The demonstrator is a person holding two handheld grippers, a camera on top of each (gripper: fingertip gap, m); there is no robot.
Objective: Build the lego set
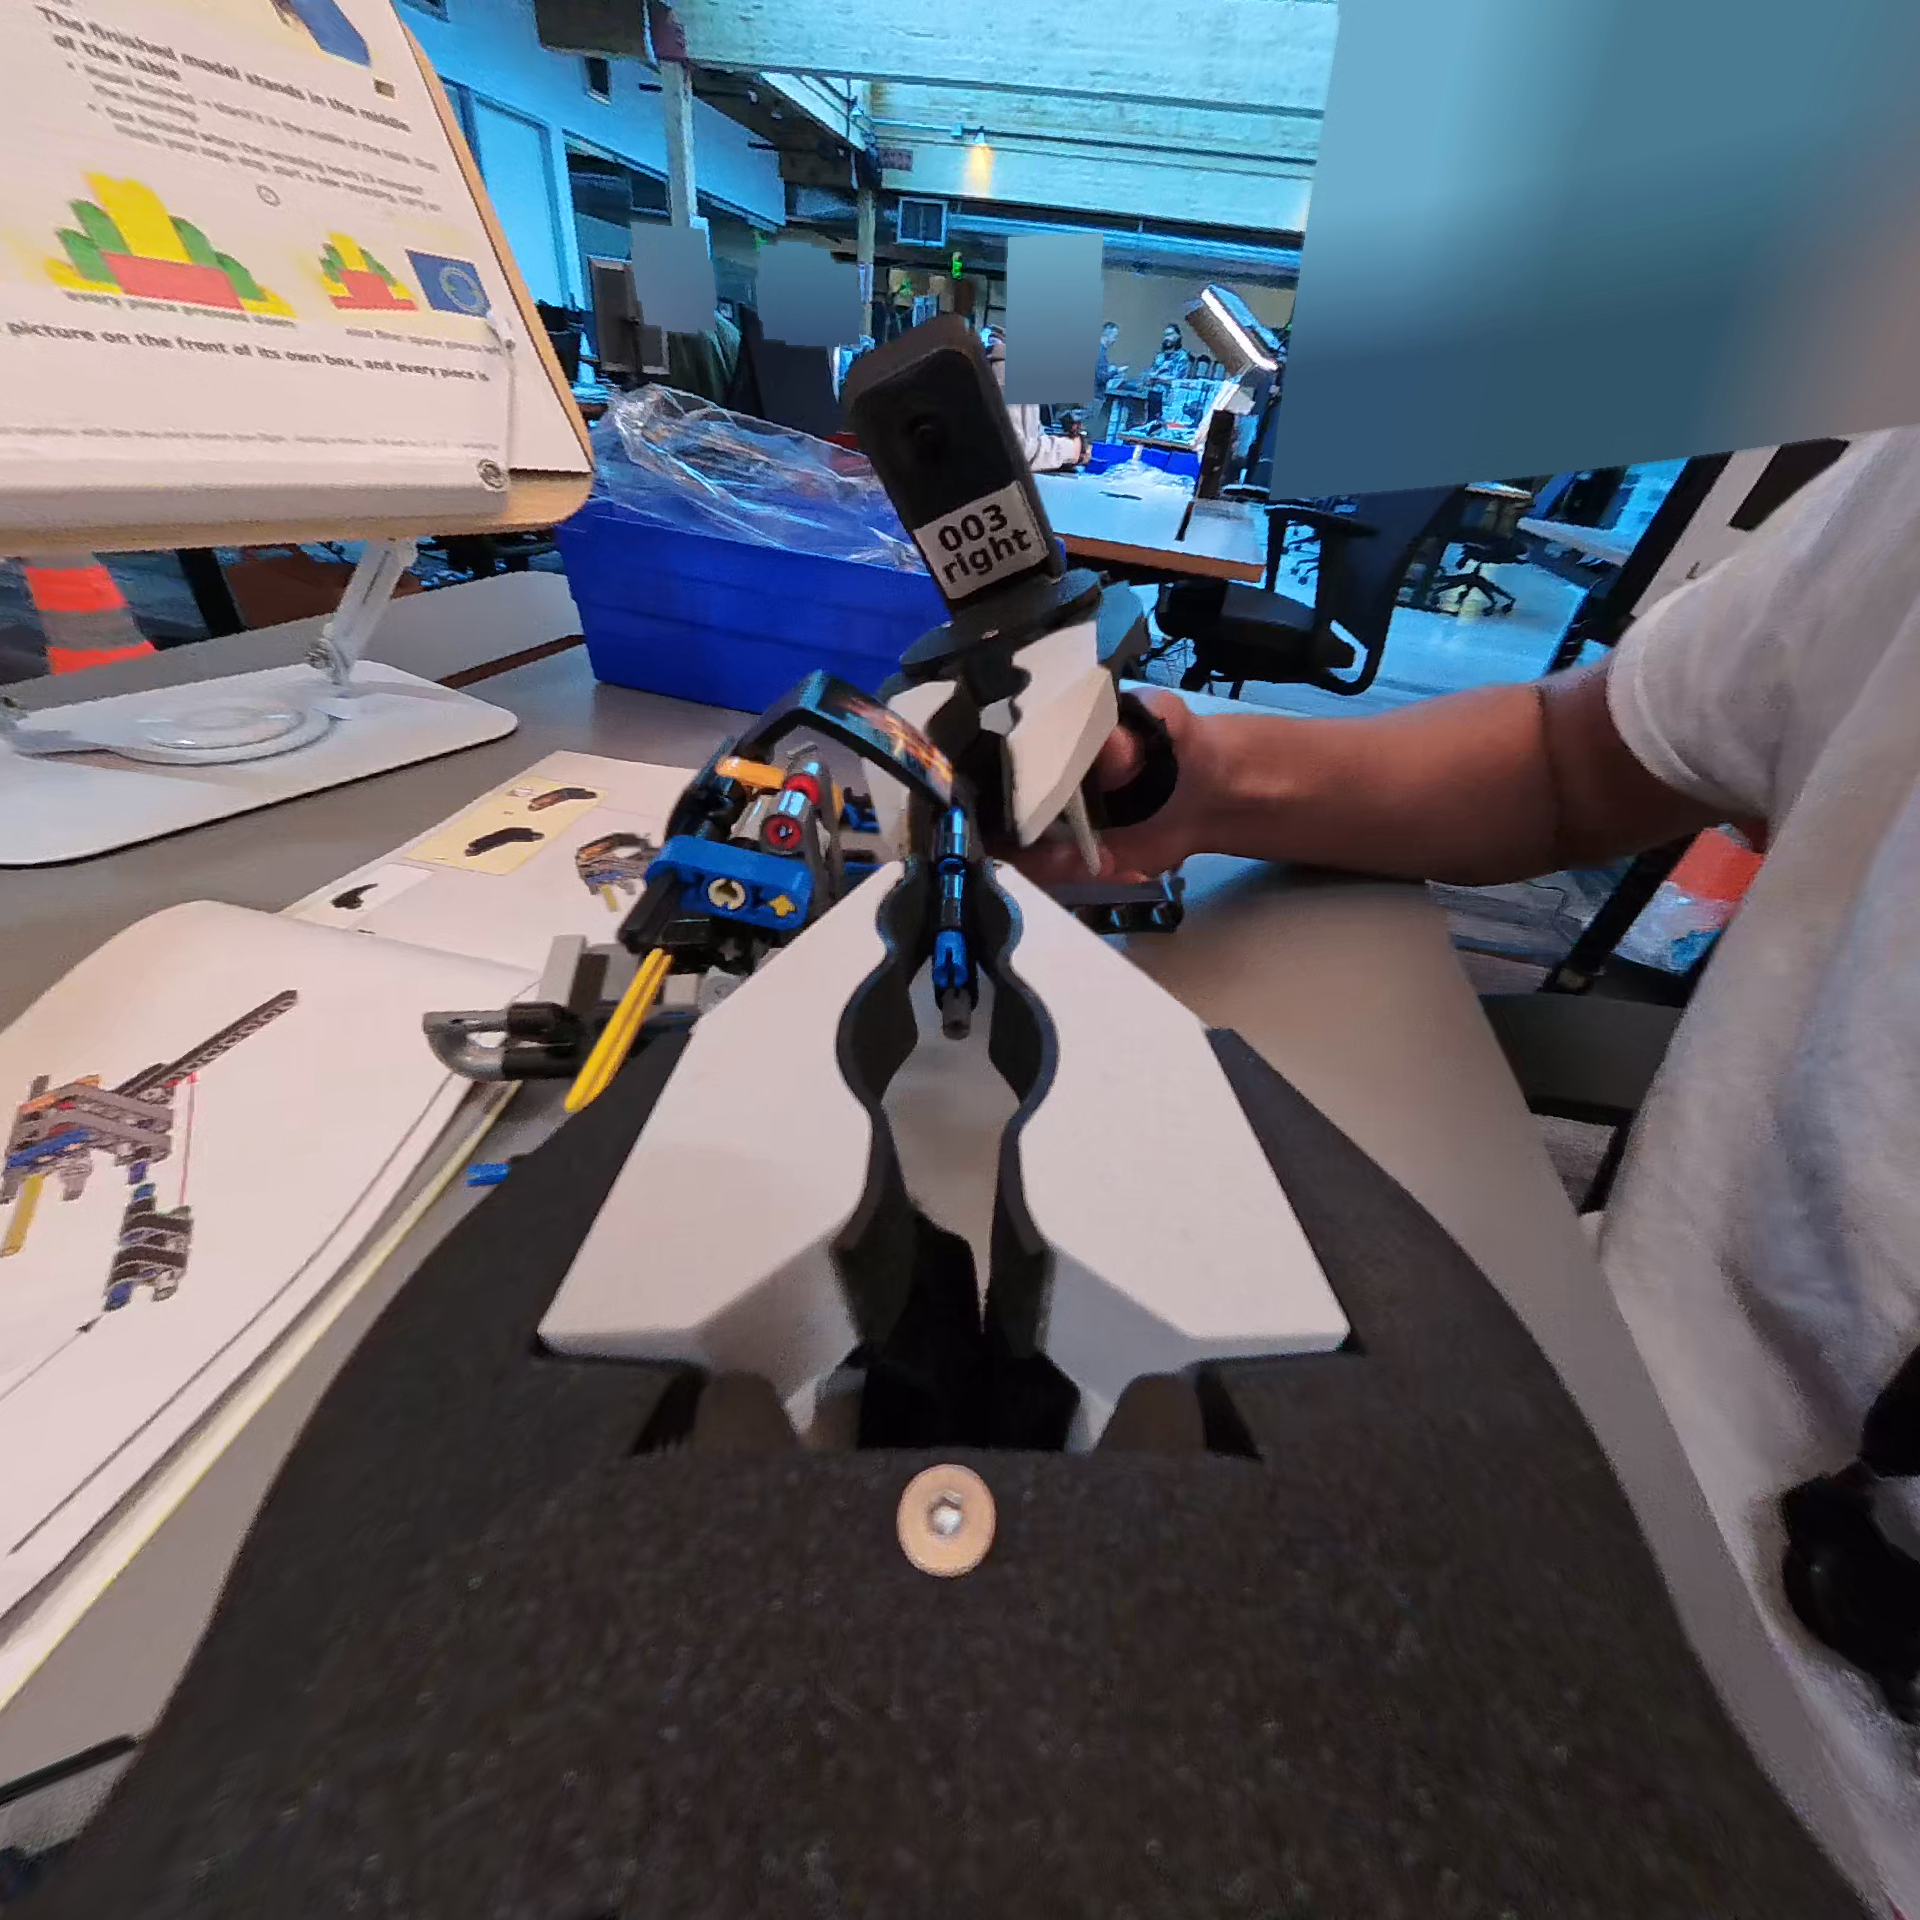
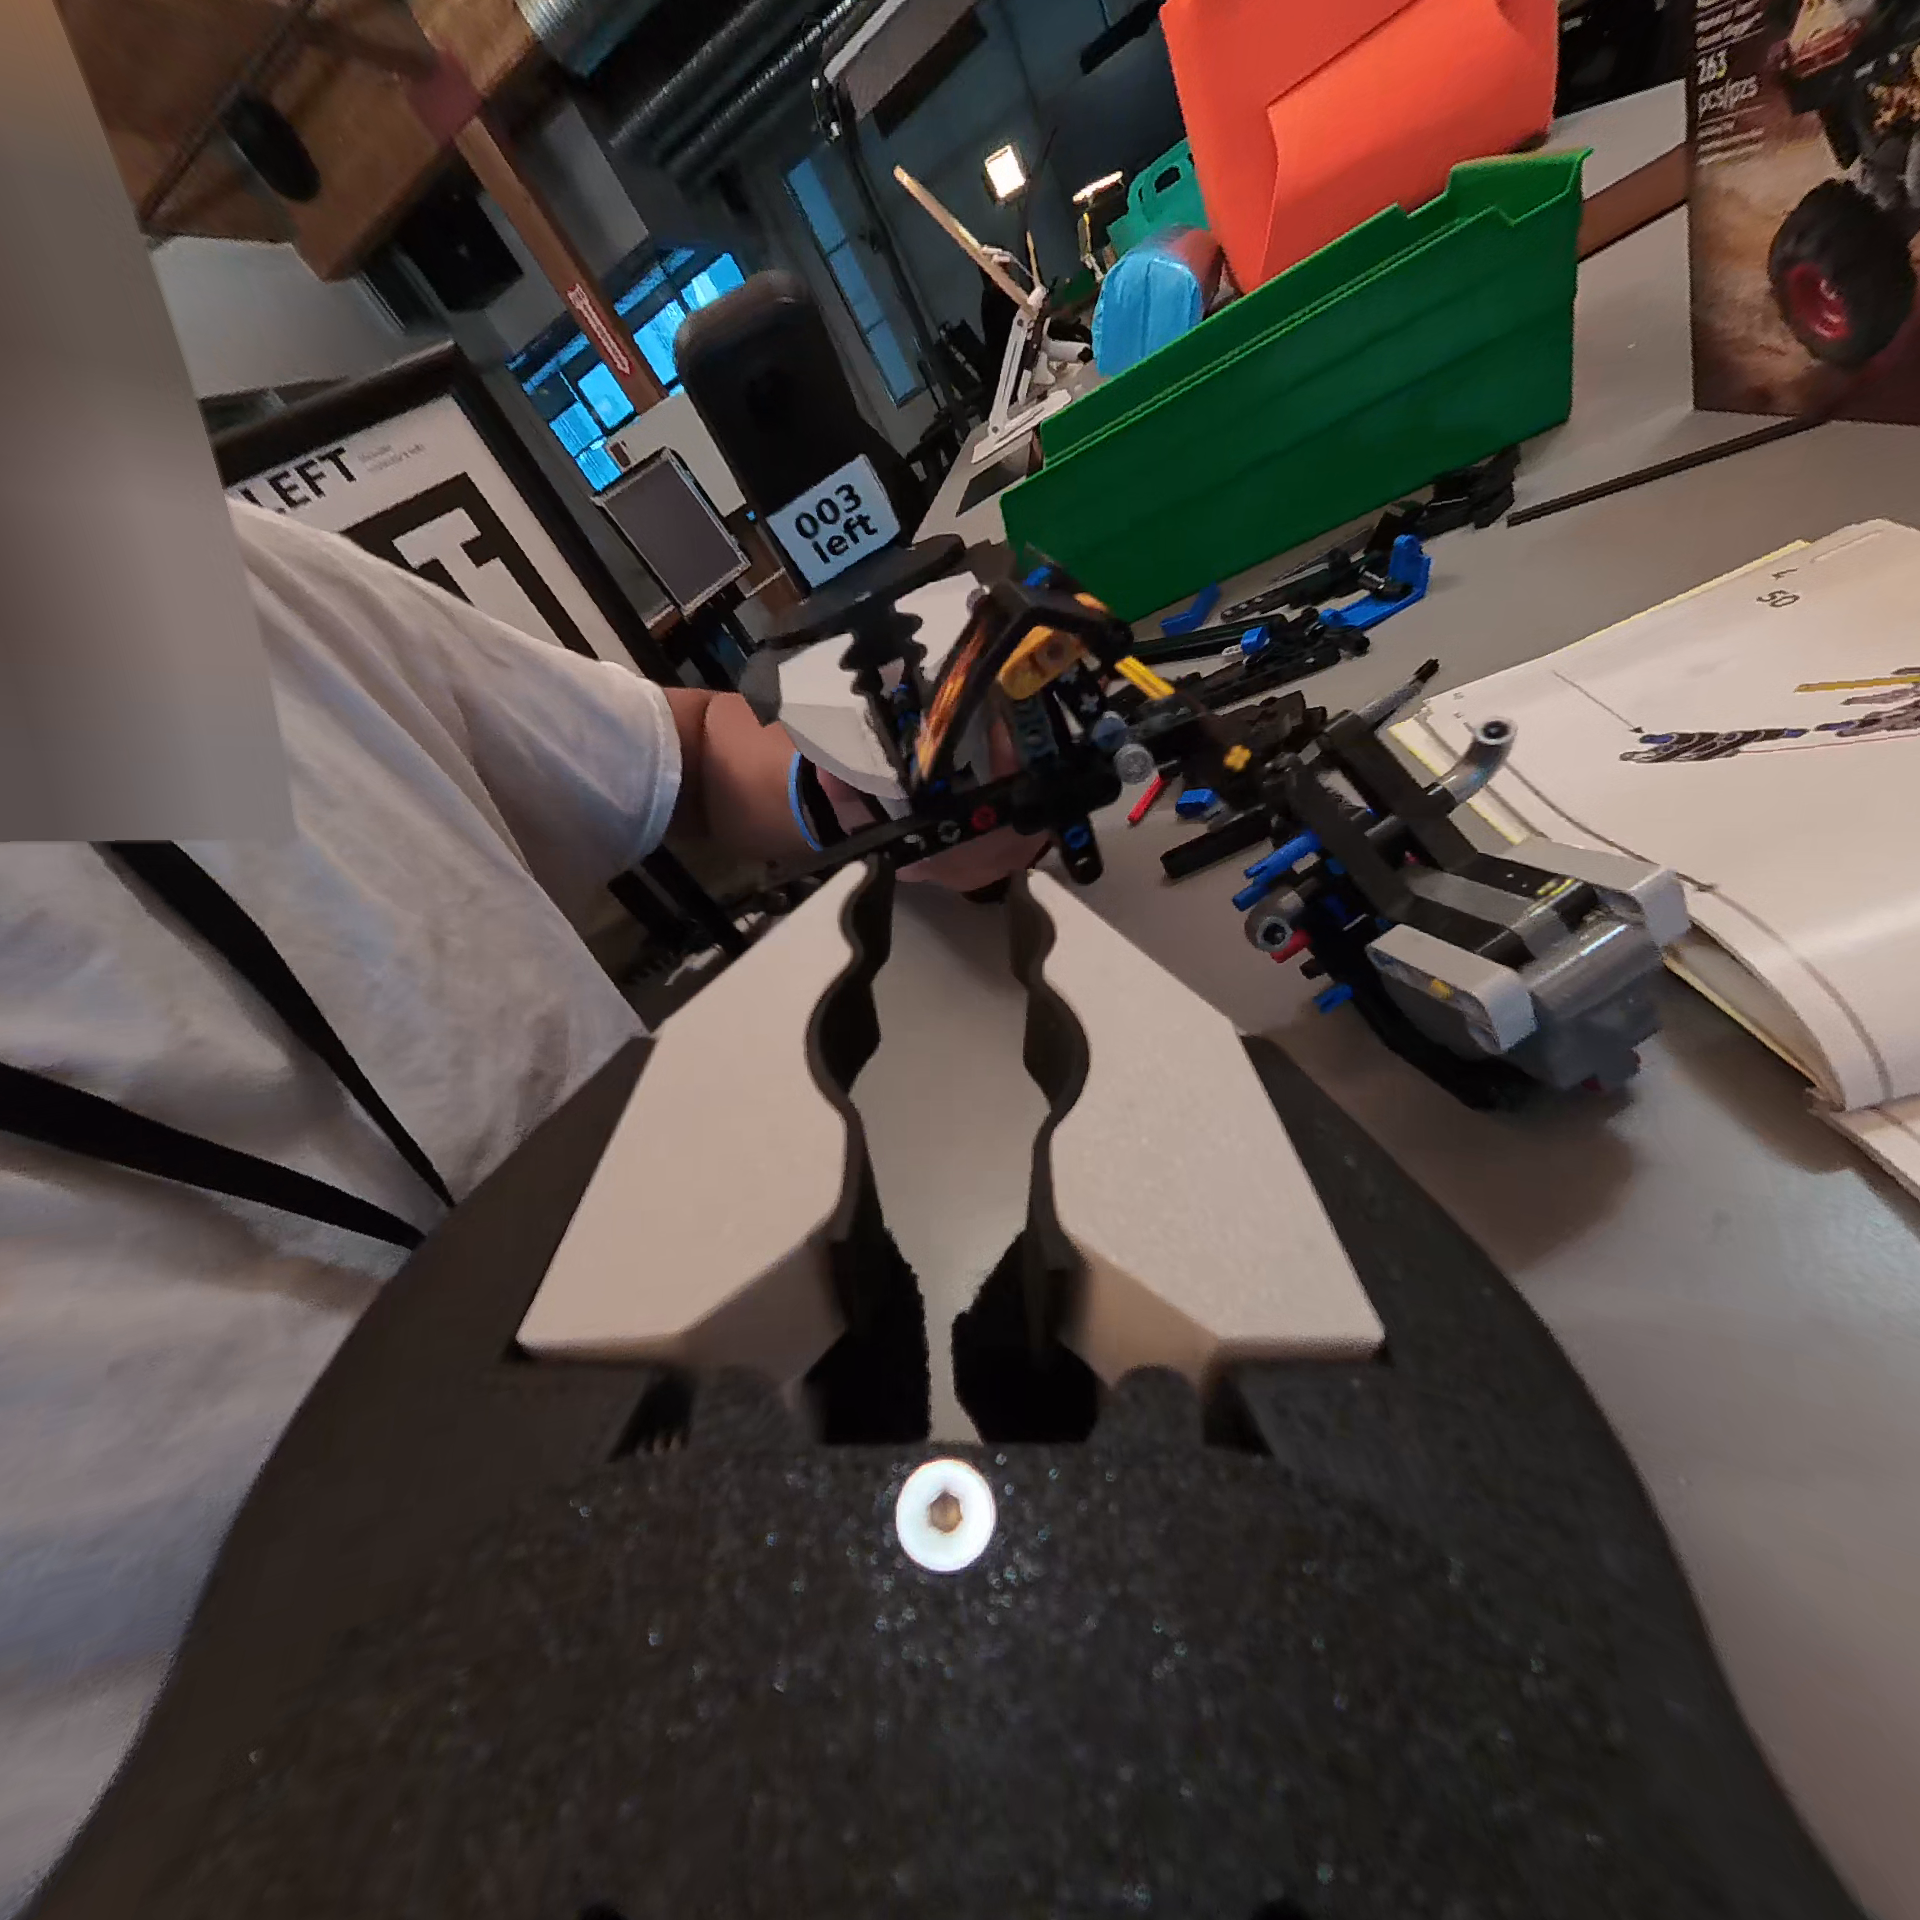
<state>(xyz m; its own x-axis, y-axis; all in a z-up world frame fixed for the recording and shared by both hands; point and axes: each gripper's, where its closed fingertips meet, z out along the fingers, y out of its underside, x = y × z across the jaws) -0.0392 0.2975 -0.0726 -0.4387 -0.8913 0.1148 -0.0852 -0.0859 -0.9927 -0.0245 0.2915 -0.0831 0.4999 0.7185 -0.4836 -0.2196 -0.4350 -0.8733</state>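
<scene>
Left gripper (image 1: 948, 883): jaws nearly closed on the black lego sub-assembly (image 1: 821, 821), held above the table (image 1: 312, 831). Right gripper (image 2: 948, 883): jaws narrowly apart w/ a black beam (image 2: 935, 826) of the same sub-assembly at the tips; grip can't be confirmed. Grey chassis (image 2: 1455, 935) lies beside the instruction booklet (image 2: 1714, 790).

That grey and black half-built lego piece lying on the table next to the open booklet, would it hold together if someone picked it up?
The lego piece looks stiff, being many locked beams. Its small blue pins jut out and could probably pop off if squeezed. It lies low and long on the table, so it seems unlikely to roll.
</scene>
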